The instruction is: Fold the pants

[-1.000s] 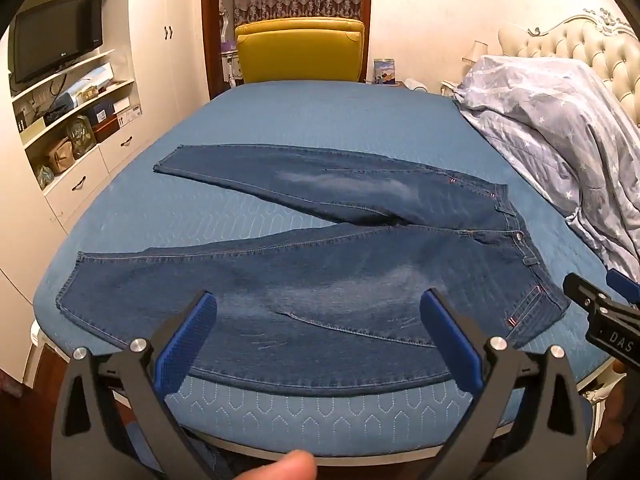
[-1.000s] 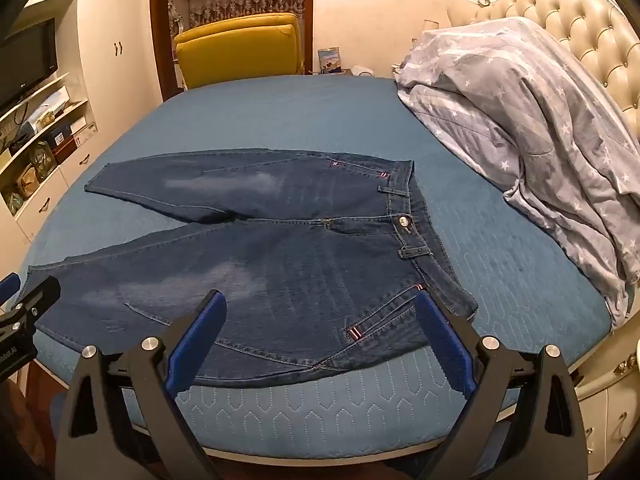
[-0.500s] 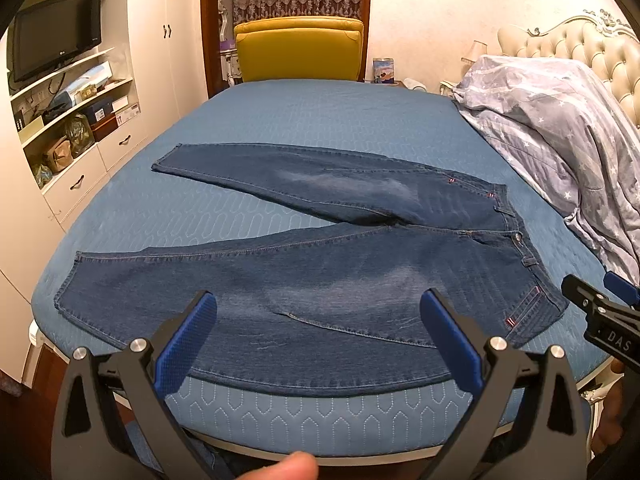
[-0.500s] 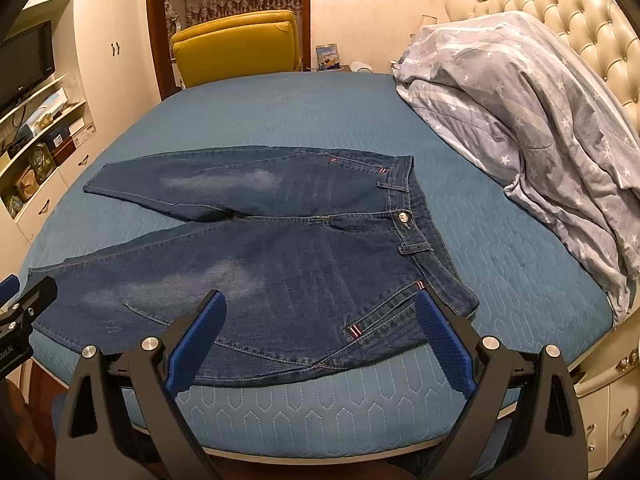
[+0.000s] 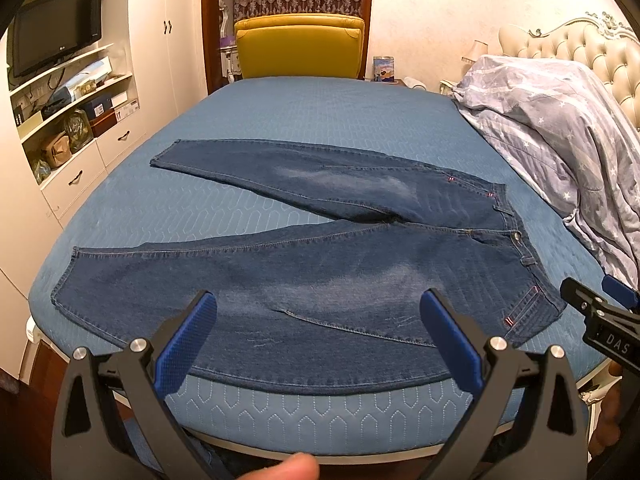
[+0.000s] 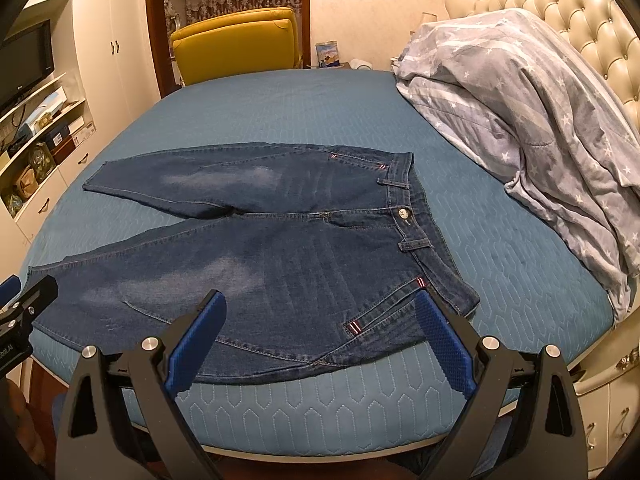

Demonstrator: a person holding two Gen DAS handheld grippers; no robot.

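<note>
Denim jeans (image 5: 320, 264) flat on bed (image 5: 320, 112), legs splayed toward 9 o'clock. Left gripper (image 5: 320, 344), right gripper (image 6: 320, 332) spread wide, empty. Folding unstarted; next, pinch near leg.

The right gripper (image 5: 600, 312) is cut by the frame edge in the left view, so its jaws are not readable there. In the right view, only a corner of the left gripper (image 6: 20, 312) enters. The near hem of the jeans (image 5: 320, 280) is partly hidden behind the blue pads (image 5: 186, 344). The shelf items (image 5: 64, 136) are too small to identify.
</note>
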